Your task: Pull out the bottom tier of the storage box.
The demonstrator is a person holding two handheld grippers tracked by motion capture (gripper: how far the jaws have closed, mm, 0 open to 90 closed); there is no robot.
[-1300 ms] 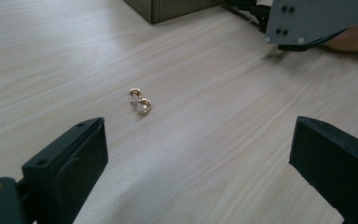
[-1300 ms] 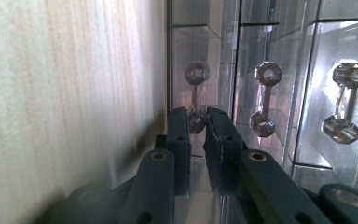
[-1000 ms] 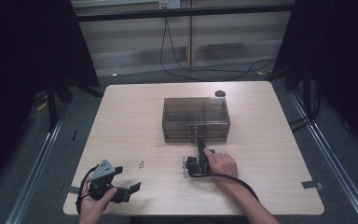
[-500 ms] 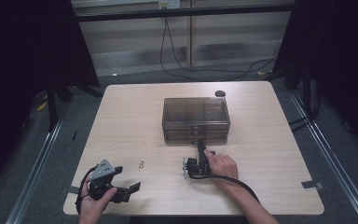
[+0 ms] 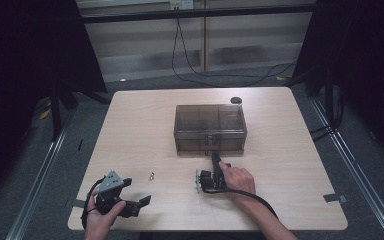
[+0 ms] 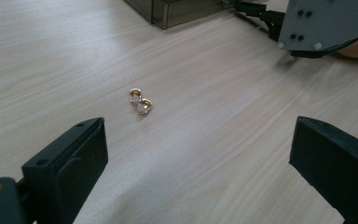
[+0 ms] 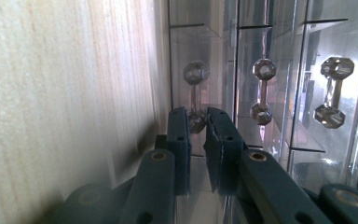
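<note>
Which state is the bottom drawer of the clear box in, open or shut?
Shut: the bottom drawer front sits flush with its neighbours, while the right gripper clamps its handle.

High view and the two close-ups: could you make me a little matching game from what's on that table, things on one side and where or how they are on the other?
Things:
1. gold earrings
2. left tongs
3. right tongs
4. black disc

States:
A. closed on a drawer knob of the clear drawer box
B. lying on the bare table between the two hands
C. wide open, holding nothing
D. at the table's far edge, behind the box

Pairs: 1-B, 2-C, 3-A, 4-D
</note>
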